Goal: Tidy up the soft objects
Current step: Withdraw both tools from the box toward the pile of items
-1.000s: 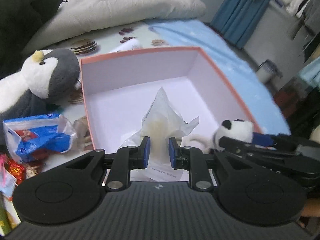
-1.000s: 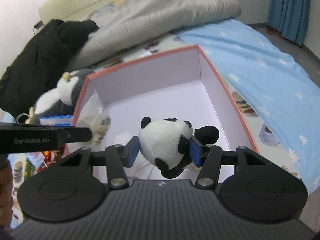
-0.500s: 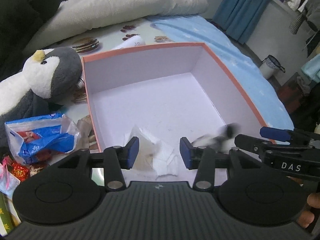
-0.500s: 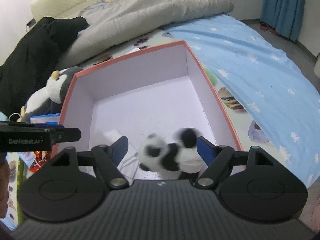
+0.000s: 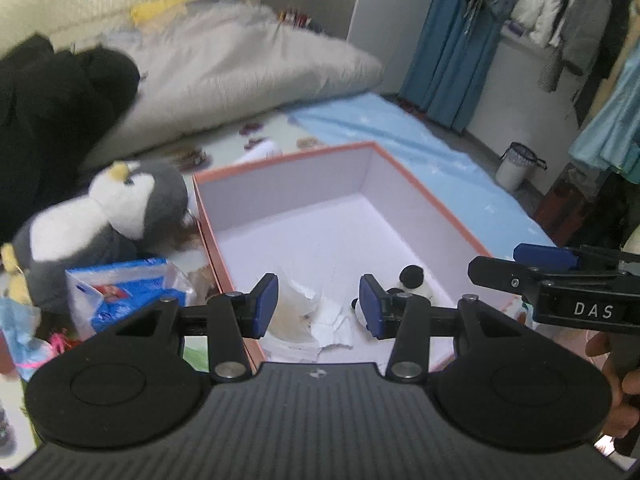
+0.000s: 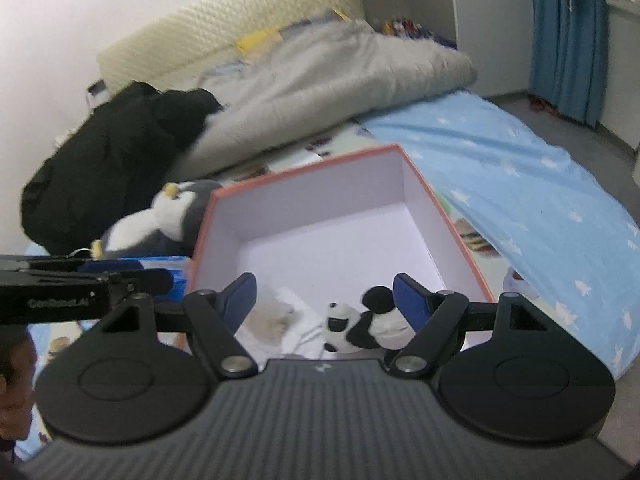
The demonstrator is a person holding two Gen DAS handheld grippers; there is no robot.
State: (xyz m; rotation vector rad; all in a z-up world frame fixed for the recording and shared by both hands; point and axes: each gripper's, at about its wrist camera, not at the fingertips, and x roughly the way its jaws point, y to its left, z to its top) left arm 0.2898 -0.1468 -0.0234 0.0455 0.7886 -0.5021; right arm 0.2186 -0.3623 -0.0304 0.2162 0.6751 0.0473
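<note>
Inside box [image 6: 420, 184]: panda [image 6: 360, 328] (black-and-white, toppled)

Panda toy [image 5: 414, 286] half hidden behind left hand-held gripper [image 5: 318, 306]

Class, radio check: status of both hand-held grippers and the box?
Left hand-held gripper open. Right hand-held gripper open. Panda plush and plastic bag in box. Penguin plush outside.

Black-and-white panda [image 6: 362, 326] in orange-rimmed, white-lined box [image 6: 456, 236].
</note>
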